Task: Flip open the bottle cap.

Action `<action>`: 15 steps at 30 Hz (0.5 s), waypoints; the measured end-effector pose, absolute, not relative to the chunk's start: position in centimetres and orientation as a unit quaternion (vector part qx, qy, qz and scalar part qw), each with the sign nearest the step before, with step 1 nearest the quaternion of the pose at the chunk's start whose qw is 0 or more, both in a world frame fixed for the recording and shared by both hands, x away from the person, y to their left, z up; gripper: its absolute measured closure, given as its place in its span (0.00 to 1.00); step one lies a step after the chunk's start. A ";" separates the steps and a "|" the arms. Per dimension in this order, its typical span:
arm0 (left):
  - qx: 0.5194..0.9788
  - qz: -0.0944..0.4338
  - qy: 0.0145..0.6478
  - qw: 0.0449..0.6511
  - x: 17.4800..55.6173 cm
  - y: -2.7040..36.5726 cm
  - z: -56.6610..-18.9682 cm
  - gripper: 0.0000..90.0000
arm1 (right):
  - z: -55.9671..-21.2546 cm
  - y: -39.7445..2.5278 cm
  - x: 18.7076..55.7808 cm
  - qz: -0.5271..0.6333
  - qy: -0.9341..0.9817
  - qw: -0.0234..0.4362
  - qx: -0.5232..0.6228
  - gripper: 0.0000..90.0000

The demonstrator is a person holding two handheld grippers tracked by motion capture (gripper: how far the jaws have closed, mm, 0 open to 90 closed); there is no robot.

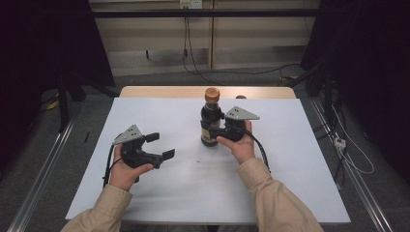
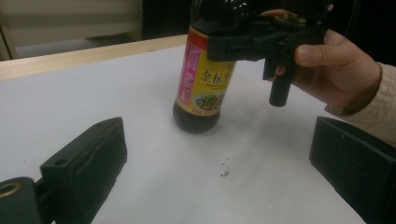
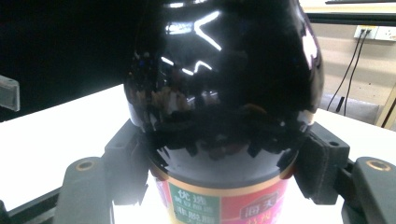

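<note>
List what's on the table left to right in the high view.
Left tool, open, held just over the white sheet → small dark speck on the sheet → bottle, upright → right tool, shut on the bottle from its right side.

Dark sauce bottle (image 1: 211, 121) — upright, orange-capped — on white table (image 1: 159, 193).

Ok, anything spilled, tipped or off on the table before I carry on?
Nothing spilled or tipped. The dark glass sauce bottle with the orange cap stands upright on the white sheet, clamped by the right tongs. One small dark speck lies on the sheet near its base. The left tongs are open.
</note>
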State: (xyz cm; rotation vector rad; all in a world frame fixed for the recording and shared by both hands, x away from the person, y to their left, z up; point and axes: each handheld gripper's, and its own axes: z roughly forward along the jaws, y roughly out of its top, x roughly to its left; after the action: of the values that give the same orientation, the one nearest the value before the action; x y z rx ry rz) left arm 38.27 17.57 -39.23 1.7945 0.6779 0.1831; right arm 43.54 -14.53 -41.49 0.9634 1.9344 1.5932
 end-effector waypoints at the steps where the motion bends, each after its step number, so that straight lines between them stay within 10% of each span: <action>1: 0.768 0.077 0.289 0.567 38.4 17.3 -39.1 0.04 | -41.5 -14.5 43.5 0.578 0.702 0.226 0.350 0.33; 15: 0.788 0.056 0.259 0.555 40.3 14.6 -37.1 0.36 | -41.6 -14.5 43.5 0.577 0.702 0.224 0.352 0.33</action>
State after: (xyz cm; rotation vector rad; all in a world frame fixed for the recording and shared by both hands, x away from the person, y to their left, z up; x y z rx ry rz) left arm 40.29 14.59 -37.12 1.8617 0.6115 0.1325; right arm 43.50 -14.51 -41.58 0.9720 1.9363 1.5933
